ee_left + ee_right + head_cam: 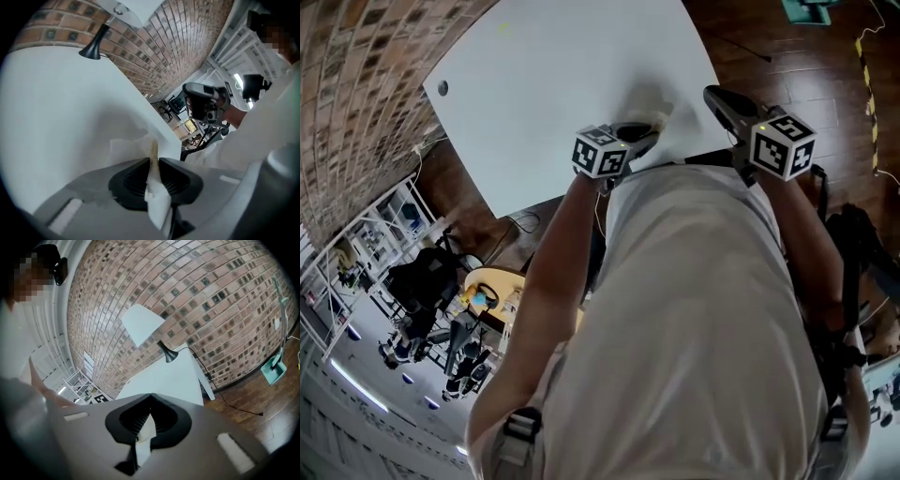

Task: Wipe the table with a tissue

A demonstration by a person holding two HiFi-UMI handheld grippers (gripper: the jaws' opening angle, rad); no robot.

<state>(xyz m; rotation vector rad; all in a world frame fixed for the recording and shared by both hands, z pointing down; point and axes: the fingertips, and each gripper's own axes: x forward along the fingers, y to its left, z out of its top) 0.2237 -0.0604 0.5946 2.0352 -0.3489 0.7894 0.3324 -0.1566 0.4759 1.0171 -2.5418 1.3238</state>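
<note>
1. Head view. A white table point(553, 75) fills the upper frame, with the person's white shirt point(694, 319) below it. The left gripper point(649, 131) reaches over the near edge of the table. A crumpled tissue point(652, 101) sits at its tip, on the table top. The right gripper point(717, 97) is just beside it to the right, also over the near edge.

2. Left gripper view. The jaws are drawn nearly together and clamp the tissue point(125, 149) between the pads. The tissue's free part spreads forward onto the table point(56, 108), and its tail hangs back behind the pads. A black lamp base point(93, 44) stands at the far side of the table, against a brick wall point(187, 37).

3. Right gripper view. The jaw tips meet, and a white scrap point(145, 434) is pinched between the pads behind them. I cannot tell what the scrap is made of. Beyond the jaws lie the table point(164, 378), a white lamp shade point(143, 324), the brick wall point(211, 296) and a wooden floor point(262, 408).
</note>
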